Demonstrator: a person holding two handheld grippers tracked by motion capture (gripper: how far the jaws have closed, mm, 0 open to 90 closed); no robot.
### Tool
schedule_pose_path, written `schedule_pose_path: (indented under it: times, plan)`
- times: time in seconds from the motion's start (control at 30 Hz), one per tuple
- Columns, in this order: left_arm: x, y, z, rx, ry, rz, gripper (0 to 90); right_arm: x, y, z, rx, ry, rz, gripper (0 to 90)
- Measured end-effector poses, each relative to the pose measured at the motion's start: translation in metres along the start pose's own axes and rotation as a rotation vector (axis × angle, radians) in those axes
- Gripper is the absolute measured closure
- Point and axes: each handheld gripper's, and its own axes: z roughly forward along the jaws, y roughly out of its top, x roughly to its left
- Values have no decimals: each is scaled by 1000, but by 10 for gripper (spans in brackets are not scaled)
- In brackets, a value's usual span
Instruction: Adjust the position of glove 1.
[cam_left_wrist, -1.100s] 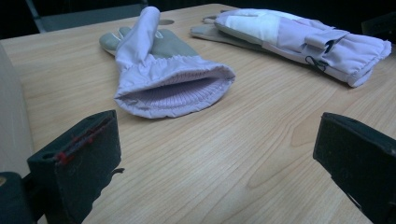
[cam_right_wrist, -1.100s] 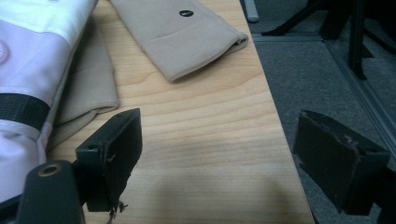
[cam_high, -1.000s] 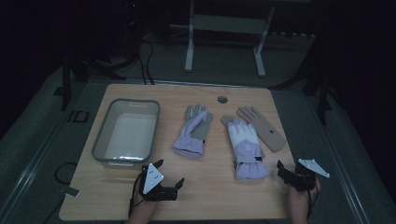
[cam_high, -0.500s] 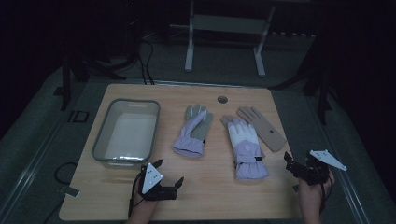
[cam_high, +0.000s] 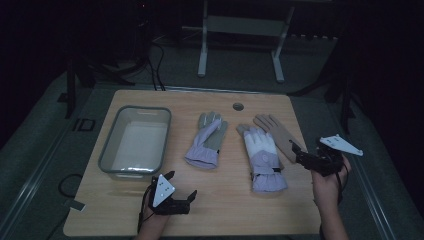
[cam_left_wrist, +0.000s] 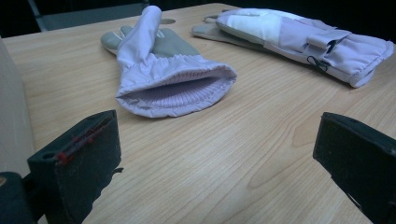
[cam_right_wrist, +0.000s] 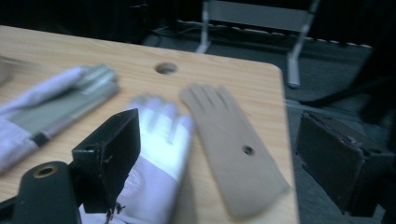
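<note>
Two lilac gloves lie mid-table. The grey-palmed glove (cam_high: 206, 142) (cam_left_wrist: 163, 74) has its cuff turned toward my left gripper (cam_high: 181, 184) (cam_left_wrist: 217, 140), which rests open near the front edge with nothing between its fingers. The white-backed glove (cam_high: 262, 155) (cam_left_wrist: 299, 37) (cam_right_wrist: 159, 154) partly overlaps a flat tan hand-shaped piece (cam_high: 280, 135) (cam_right_wrist: 229, 140). My right gripper (cam_high: 296, 155) (cam_right_wrist: 224, 140) hangs above the table's right edge and points left at them. Its jaws have just been opening; they stand open and empty.
A grey bin (cam_high: 112, 145) (cam_left_wrist: 11, 116) stands at the table's left, just beyond the left gripper. A small round hole (cam_high: 238, 106) (cam_right_wrist: 166, 68) sits near the far edge. Dark floor and a metal stand (cam_high: 240, 25) lie behind the table.
The right hand has lifted its gripper up from the table's front right and a little outward. The left gripper and both gloves have stayed put.
</note>
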Motion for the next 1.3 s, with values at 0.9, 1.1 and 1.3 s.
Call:
schedule_pose_path:
  times: [0.9,1.1,1.3]
  plan:
    - [0,0,0,1,1,-9,12,104,50,70,44,223,-117,150]
    - [0,0,0,0,-3,-4,12,125,56,84,70,247,-131,145]
    - [1,0,0,5,-4,-11,12,139,59,99,84,274,-138,145]
